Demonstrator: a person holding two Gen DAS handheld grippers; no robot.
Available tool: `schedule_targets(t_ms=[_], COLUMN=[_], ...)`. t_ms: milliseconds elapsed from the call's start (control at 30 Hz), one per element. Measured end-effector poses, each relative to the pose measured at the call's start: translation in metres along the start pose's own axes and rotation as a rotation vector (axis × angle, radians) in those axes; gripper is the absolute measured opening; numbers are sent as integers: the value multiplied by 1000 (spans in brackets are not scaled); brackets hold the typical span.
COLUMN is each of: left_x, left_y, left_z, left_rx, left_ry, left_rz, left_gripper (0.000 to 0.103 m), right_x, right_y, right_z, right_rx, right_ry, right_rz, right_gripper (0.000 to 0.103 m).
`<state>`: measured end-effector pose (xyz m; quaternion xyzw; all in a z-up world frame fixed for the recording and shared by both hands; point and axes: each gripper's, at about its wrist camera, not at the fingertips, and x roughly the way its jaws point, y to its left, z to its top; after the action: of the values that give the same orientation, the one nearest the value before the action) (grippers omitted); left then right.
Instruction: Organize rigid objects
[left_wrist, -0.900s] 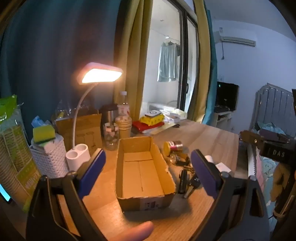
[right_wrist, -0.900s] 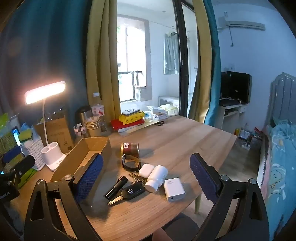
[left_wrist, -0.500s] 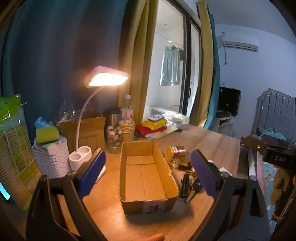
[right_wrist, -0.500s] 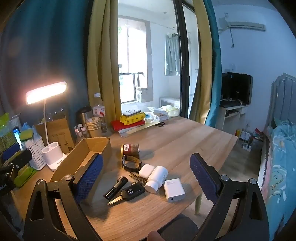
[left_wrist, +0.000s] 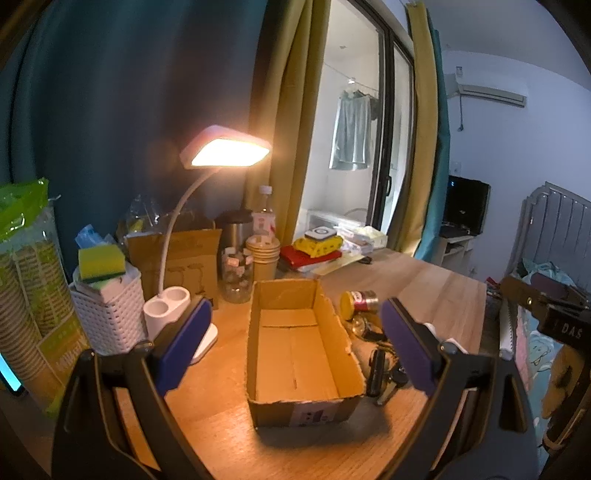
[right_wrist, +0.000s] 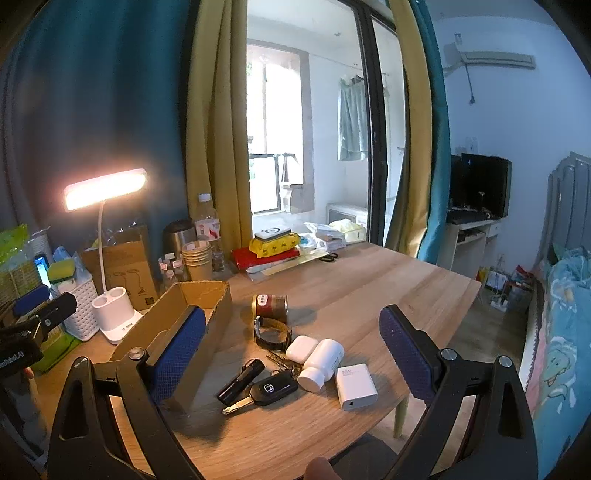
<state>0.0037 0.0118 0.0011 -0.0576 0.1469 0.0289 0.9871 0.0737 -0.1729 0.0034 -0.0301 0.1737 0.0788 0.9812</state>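
The cardboard box sat open on the wooden table, and nothing lay inside it, just bare flaps on the floor. A printed label showed on its near wall, too small to read. The left gripper hung spread wide above it, grasping nothing, one blue pad to either side of the box in view.

To the box's right the loose things clustered: a brown can on its side with a red-and-white label, a watch just beside it, then a white earbud case touching a white pill bottle. A white charger lay near the table edge; its grey print was unreadable. A black flashlight lay alongside a car key bearing a Honda badge. The right gripper was released too, fingers wide, holding nothing, above that cluster.

At the back, a white woven basket held a yellow-green sponge on top. The lit desk lamp had two cup holes in its base, contents not visible. Paper cups stood stacked near a glass jar. "DAS" read on the right tool's body.
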Motion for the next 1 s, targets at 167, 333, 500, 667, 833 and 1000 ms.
schedule_targets(t_ms=[167,333,500,667,833,1000], left_x=[0,2,2,4,3,3], left_y=[-4,-2,-1,-1,-2,-3], left_z=[0,1,2,2,0,-1], left_rx=[-1,-2,-5,1,6,6], left_ry=[-5,1,3,10,11,10], left_rz=[-7,-10,-12,-15,-17,-17], left_gripper=[94,94,94,94,94,94], right_x=[-2,-2,-2,-2,-2,-2], right_y=[-1,1,2,1,-1,-1], right_z=[-1,-2,-3,-3,-4,-4], right_rx=[-2,-15,-15,-10,-9,-8], right_ry=[-8,-10,-10,-8,-8,-8], right_rz=[-22,-33,-28,-26,-27,-27], right_gripper=[97,97,97,97,97,97])
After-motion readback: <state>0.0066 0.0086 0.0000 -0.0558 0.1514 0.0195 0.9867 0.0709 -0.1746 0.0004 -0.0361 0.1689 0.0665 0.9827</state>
